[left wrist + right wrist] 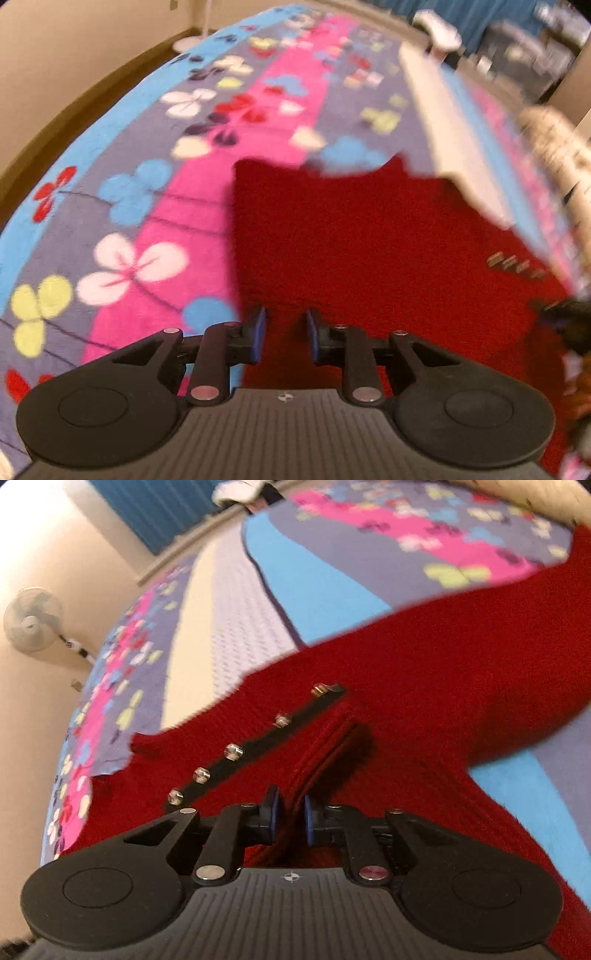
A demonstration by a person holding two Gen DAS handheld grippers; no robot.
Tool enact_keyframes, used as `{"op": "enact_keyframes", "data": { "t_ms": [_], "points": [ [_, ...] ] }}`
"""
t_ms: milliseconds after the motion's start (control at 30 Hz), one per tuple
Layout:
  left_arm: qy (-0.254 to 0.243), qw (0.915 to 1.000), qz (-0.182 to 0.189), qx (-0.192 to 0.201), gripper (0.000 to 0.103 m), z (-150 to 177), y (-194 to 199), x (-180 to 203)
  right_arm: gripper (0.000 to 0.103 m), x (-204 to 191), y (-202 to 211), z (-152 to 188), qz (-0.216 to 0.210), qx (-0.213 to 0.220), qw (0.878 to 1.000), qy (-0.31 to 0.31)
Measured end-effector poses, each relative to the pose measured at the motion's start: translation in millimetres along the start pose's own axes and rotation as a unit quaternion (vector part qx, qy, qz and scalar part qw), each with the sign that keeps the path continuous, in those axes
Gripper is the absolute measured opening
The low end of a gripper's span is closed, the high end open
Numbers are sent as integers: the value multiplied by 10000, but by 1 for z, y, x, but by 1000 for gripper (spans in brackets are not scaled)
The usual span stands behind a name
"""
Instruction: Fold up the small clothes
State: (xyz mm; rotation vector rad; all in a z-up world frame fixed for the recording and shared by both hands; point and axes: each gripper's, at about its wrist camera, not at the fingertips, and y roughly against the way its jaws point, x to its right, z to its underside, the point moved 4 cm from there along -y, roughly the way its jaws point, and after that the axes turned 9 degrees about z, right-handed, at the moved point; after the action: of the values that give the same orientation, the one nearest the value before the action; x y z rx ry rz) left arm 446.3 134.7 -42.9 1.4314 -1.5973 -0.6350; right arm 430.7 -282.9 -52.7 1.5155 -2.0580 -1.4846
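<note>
My right gripper [290,818] has its blue pads nearly together, pinching a ribbed fold of the red knitted garment [424,672] near its neckline, just beside the dark placket with its row of clear buttons [233,751]. My left gripper [284,338] stands narrowly parted over the garment's other side, by its left edge. The picture there is smeared, so I cannot tell for sure that the pads press on cloth; I think they hold a thin layer.

The garment lies spread on the flowered blanket [122,206], which covers a bed. From my right tool it runs away up and to the right, toward the blanket's far edge, with one sleeve end [147,742] trailing off to the left onto the pale strip.

As I judge it, both tools sit along the same near edge, so the fold would carry that edge forward along the garment's length. The right hand has the surer hold.
</note>
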Motion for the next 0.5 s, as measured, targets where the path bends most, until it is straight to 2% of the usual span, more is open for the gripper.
{"op": "enact_keyframes", "data": {
  "t_ms": [100,200,267,333,400,500],
  "points": [
    [137,9998,73,94,26,-3,7,0,17,-4,7,-2,-21,87,9999,78],
    [-142,9991,212,326,26,-6,16,11,22,-6,14,-5,-49,200,9997,96],
    [-201,9997,52,86,26,0,2,9,29,-5,14,-7,121,232,9995,175],
    [-308,9994,-181,-21,30,3,-6,8,29,1,13,-8,397,177,9990,141],
    [-250,9996,-136,-20,30,0,-4,2,29,8,17,-13,452,186,9988,-22],
    [-273,9996,-105,17,30,-1,0,2,29,14,40,-32,486,721,9961,-123]
  ]
}}
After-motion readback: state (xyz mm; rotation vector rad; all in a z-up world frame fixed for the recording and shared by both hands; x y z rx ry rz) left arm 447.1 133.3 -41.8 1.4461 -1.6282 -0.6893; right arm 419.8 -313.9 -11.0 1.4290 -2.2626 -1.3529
